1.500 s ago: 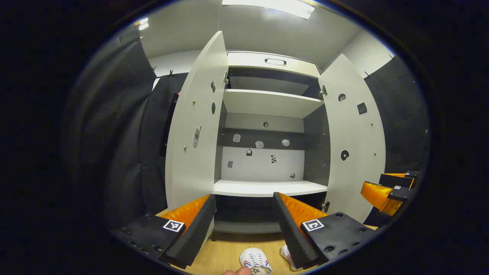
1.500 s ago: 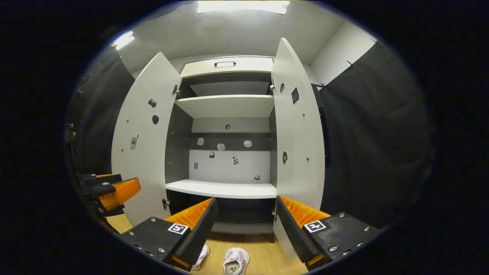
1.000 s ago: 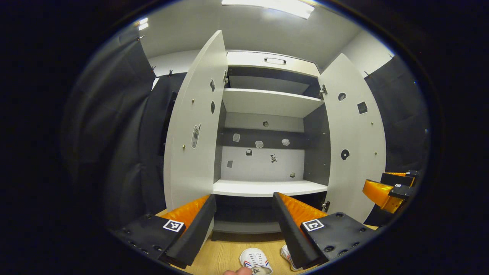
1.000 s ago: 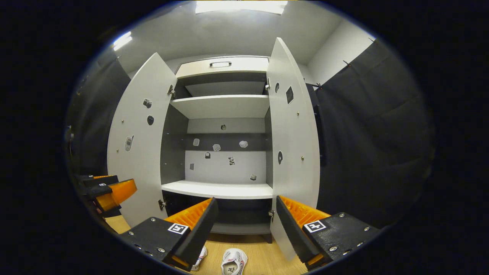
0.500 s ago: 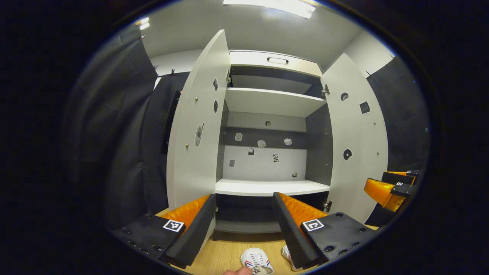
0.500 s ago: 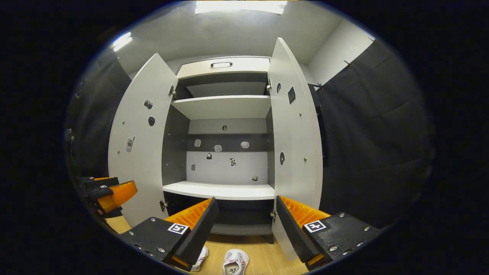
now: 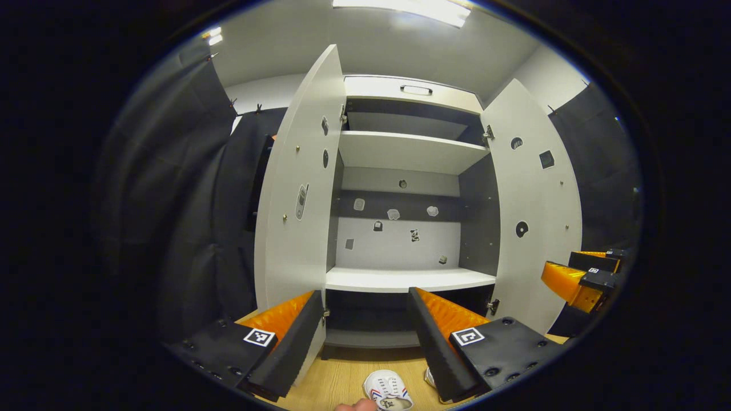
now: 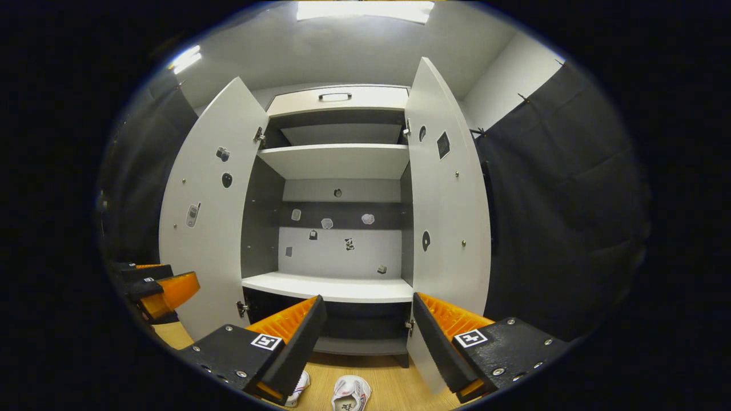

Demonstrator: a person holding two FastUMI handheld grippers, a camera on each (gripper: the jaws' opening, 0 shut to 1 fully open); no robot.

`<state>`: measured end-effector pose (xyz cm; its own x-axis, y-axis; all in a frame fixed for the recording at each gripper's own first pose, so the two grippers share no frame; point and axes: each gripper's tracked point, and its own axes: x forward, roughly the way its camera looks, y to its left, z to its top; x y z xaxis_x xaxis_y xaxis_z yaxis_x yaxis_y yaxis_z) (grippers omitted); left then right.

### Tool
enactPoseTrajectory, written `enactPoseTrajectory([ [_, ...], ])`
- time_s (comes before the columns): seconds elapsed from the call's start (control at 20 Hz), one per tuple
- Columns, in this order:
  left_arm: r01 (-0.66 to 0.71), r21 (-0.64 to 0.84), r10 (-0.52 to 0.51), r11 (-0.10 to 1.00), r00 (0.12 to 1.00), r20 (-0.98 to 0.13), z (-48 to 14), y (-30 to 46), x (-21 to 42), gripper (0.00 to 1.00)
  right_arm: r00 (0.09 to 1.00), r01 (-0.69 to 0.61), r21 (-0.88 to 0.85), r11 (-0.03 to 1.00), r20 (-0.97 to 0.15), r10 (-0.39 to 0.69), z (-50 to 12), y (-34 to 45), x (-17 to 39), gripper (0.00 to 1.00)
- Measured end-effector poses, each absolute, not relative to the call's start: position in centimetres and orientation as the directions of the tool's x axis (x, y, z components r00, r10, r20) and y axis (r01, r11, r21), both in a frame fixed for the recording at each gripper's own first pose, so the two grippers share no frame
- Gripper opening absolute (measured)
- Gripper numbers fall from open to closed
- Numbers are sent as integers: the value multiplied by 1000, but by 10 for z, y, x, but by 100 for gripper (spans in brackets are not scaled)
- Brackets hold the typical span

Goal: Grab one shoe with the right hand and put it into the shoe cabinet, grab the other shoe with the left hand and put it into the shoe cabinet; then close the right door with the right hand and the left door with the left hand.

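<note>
Left gripper (image 7: 365, 337) hanging wide open, gripping nothing, aimed at the shoe cabinet (image 7: 400, 171) with left door (image 7: 297, 194) and right door (image 7: 534, 211) swung out. Both shoes (image 8: 349, 394) down on the wooden floor (image 8: 394, 388) out front. Right gripper (image 8: 368, 342) spread apart too, nothing held

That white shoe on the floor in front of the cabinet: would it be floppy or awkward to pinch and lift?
The white shoe looks like a small laced sneaker, so probably light. Its soft upper may squash when pinched, while the sole likely stays stiffer. Sitting flat on the wooden floor, it seems unlikely to roll.
</note>
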<state>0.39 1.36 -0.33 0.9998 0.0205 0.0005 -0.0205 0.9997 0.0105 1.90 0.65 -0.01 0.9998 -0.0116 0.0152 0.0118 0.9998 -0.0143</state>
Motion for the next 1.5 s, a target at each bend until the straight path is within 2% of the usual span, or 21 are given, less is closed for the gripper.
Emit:
enactPoseTrajectory([
  [0.25,-27,13,27,1000,1000,0,-2,17,1,96,997,14,-37,999,-75,-16,-44,8,35,94],
  [0.45,-31,13,31,999,1000,4,-1,19,0,96,977,3,-56,998,-210,-15,-113,13,47,94],
  [0.95,-54,8,54,998,999,2,-3,28,-5,96,836,-31,-143,989,-547,-53,-297,3,30,95],
  [1.05,-58,9,58,998,998,2,-3,30,-4,96,803,-45,-168,985,-593,-65,-321,-2,25,95],
  [1.1,-59,6,59,998,998,1,-3,30,-4,96,788,-44,-173,984,-612,-73,-331,-5,23,92],
  [1.15,-59,4,59,998,998,0,-4,30,-5,96,777,-44,-163,986,-626,-69,-339,-5,20,95],
  [1.5,-66,6,66,998,998,-2,-5,31,-5,96,700,-73,-153,986,-711,-59,-380,-2,15,94],
])
